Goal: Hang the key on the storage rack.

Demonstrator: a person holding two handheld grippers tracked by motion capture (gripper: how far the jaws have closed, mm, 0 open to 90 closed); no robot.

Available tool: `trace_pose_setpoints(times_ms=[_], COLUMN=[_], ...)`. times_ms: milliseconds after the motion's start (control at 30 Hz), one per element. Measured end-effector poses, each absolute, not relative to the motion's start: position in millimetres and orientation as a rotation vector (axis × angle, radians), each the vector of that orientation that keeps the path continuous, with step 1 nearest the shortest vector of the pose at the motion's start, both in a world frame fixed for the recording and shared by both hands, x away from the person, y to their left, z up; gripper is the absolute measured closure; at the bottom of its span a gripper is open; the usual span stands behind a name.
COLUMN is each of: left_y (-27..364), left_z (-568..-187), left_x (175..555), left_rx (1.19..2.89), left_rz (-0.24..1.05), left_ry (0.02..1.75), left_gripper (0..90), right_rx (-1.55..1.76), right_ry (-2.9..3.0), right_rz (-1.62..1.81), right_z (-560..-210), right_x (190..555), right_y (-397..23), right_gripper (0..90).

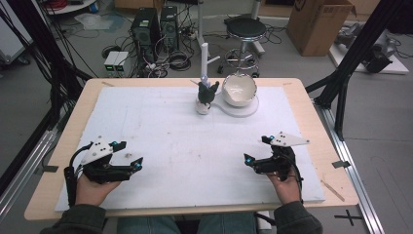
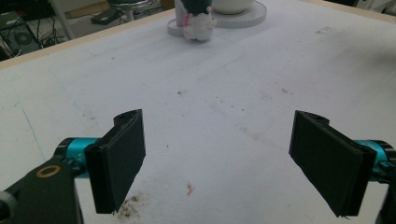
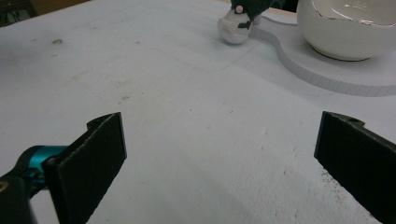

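Lower left of the high view: left gripper (image 1: 130, 155), jaws spread wide, nothing between them, resting low over the white tabletop (image 1: 160, 141) in a person's hand; seemingly parked at rest.
Upper centre, stuffed toy: small white-and-green stuffed toy (image 1: 205, 97), upright at the far edge of the tabletop, just beside the bowl's stand and well apart from both grippers.
Upper centre, stand: white base plate (image 1: 243, 109) with a thin post, seemingly a fixed station for the bowl.
Right of toy, bowl: white bowl (image 1: 238, 90), tilted, sitting on the base plate.
Lower right: right gripper (image 1: 257, 149), jaws wide, empty, aimed toward toy and bowl.
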State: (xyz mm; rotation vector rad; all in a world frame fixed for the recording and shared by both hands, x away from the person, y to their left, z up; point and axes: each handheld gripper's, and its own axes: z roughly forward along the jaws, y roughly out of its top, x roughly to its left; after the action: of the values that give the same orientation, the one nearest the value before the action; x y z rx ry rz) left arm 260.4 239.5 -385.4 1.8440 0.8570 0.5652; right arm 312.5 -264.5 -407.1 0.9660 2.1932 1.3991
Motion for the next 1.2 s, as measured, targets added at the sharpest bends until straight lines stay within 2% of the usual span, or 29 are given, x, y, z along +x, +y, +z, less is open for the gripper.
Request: trace_pose_setpoints(times_ms=[1200], left_y=[263.8], left_z=[-402.4], left_x=[237.9], left_rx=[1.805], left_rz=[0.628], left_ry=[0.909], left_gripper=[18.9], right_rx=[0.988], right_ry=[2.234], right_rz=[1.365], right_z=[-413.0], right_x=[315.4], right_y=[-264.6], right_gripper=[1.4])
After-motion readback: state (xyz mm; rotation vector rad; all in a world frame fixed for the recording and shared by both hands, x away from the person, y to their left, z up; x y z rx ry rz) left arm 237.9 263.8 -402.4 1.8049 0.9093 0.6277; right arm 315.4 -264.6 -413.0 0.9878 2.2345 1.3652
